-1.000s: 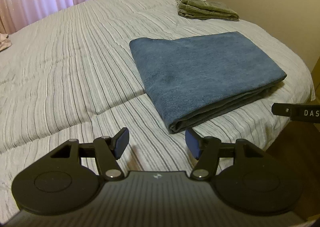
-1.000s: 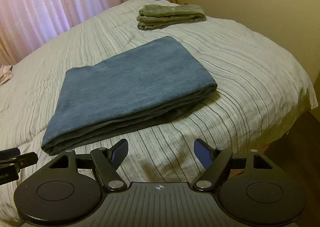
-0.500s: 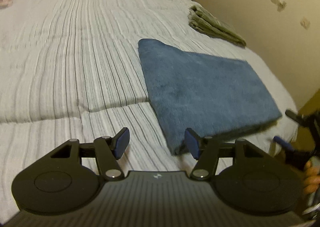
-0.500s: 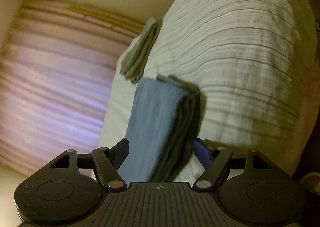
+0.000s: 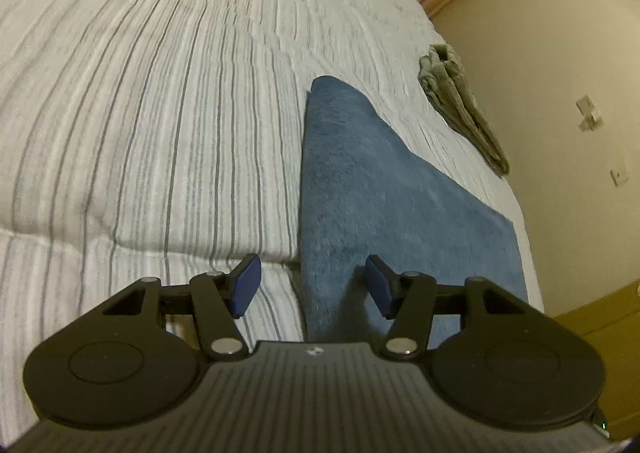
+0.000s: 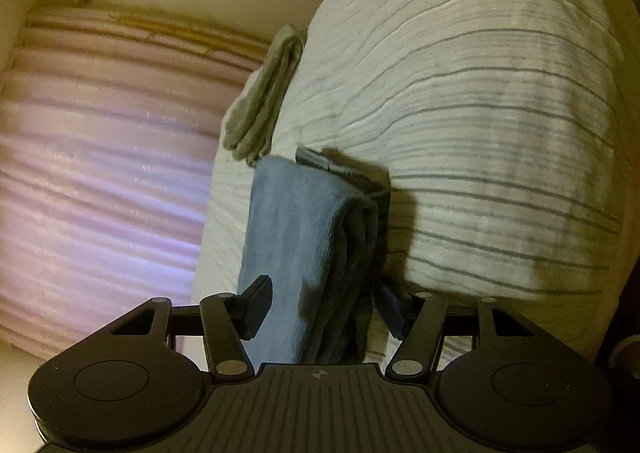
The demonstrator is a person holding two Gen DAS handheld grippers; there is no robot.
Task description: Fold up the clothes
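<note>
L gripper [image 5: 312,287]: jaws closing, pads not yet pressing. The near left edge of the folded blue towel [image 5: 384,205] runs between them; the right pad [image 5: 378,291] sits over the towel, the left pad [image 5: 246,283] over bare bedspread [image 5: 152,125] just beside the towel's edge. Can't tell if either pad touches fabric.

R gripper [image 6: 324,307]: jaws closing too, view rolled sideways. The near end of the same blue towel [image 6: 296,237] is between the pads, stacked fold layers showing dark along its right side. Left pad [image 6: 256,307] is close beside the towel's flat blue face; right pad [image 6: 390,311] is near the layered edge w/ a thin gap visible. No clear squeeze, so not gripped yet as far as the view shows.

Towel: folded into a thick rectangle, lying flat on the bed near its right edge in the L view, reaching from the grippers toward the far side. In the R view a loose darker corner sticks out at its far end.

Beyond it: a folded grey-green towel [image 5: 460,105] lies farther off, apart from the blue one, near the bed's far right edge; also seen in the R view [image 6: 260,97], just past the blue towel's far end.

Bedspread is white w/ thin grey stripes, slightly rumpled [image 6: 480,93]. Pink curtain [image 6: 100,173] hangs beyond the bed. Cream wall [image 5: 560,53] to the right carries two small plates [image 5: 588,113], details too blurry.
</note>
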